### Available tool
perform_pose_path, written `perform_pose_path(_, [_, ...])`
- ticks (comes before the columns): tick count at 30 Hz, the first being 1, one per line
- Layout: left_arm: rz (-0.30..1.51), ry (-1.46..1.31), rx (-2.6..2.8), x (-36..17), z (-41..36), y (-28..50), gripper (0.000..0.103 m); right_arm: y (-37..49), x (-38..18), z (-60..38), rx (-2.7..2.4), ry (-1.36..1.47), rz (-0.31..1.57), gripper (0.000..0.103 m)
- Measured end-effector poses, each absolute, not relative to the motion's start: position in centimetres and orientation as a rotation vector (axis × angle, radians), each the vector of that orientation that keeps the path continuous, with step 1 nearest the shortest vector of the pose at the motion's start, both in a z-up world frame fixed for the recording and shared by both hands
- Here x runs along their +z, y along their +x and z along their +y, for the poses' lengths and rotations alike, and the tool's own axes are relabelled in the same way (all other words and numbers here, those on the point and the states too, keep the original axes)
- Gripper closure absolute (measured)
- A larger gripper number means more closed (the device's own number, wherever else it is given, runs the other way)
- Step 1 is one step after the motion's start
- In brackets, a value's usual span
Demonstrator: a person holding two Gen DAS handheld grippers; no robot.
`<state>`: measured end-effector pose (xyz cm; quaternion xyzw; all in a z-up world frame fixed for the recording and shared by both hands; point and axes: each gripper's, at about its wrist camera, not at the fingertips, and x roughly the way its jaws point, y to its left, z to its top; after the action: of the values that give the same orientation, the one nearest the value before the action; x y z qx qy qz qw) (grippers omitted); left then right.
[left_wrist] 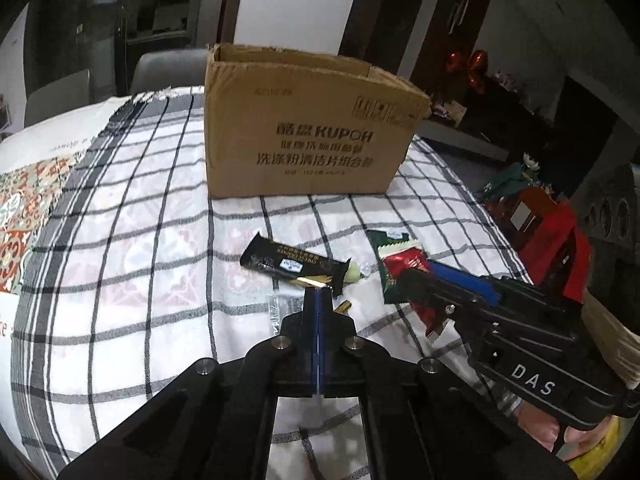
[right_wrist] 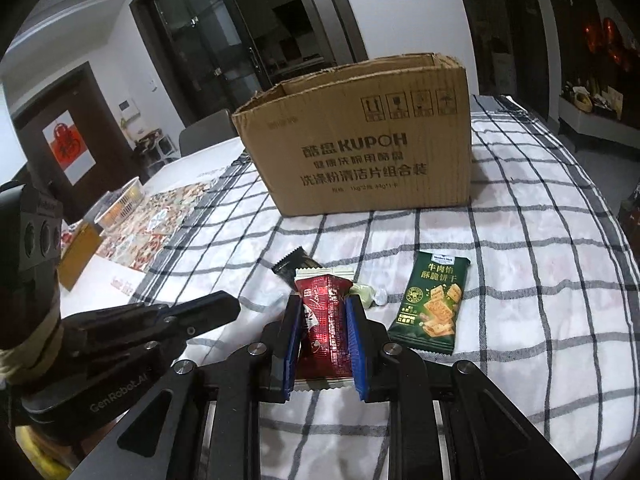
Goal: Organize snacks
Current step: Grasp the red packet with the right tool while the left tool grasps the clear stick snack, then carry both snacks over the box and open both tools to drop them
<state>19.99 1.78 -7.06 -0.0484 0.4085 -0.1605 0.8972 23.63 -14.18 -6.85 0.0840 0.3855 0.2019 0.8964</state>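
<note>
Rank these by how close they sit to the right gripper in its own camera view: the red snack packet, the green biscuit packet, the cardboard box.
1. Red snack packet: clamped in the right gripper.
2. Green biscuit packet: on the cloth, just right.
3. Cardboard box: farthest, behind everything.

"KUPOH" on cardboard box (right_wrist: 360, 140)

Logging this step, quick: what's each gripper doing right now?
Left gripper: jaws shut; whether they pinch the clear wrapper cannot be told.
Right gripper: jaws shut on the red snack packet.
</note>
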Motion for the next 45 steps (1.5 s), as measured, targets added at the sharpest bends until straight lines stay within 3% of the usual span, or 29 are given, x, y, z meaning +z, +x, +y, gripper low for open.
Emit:
perform_pose_path(7, [0.882,-0.049,-0.346,-7.5,1.8,19.6,0.100,23.1,-7.1,-13.7,0.431,0.173,0.809,0.080])
perform_pose_path(9, [0.908,-0.043,-0.343,-8.3,1.8,19.3,0.090,22.9,-7.5,-13.6,0.438,0.178,0.820,0.080])
perform_pose_path(16, [0.992,-0.040,-0.312,-10.9,1.7,19.6,0.083,22.6,-9.0,-13.3,0.448,0.175,0.857,0.080])
perform_pose_path(21, [1.009,-0.034,-0.281,-11.9,1.8,19.7,0.064,22.5,-9.5,-13.3,0.451,0.176,0.867,0.080])
perform_pose_path(31, [1.035,-0.004,-0.247,-13.6,1.3,20.4,0.064,22.7,-10.4,-13.1,0.451,0.182,0.887,0.080])
perform_pose_path(33, [1.031,-0.001,-0.243,-13.5,1.3,20.3,0.074,22.7,-10.5,-13.1,0.451,0.182,0.889,0.080])
perform_pose_path(36, [1.031,-0.013,-0.259,-13.5,1.5,20.2,0.077,22.6,-10.4,-13.0,0.450,0.180,0.887,0.080])
perform_pose_path(45, [0.966,-0.042,-0.273,-10.6,2.3,19.1,0.079,22.4,-9.2,-13.1,0.458,0.184,0.858,0.080])
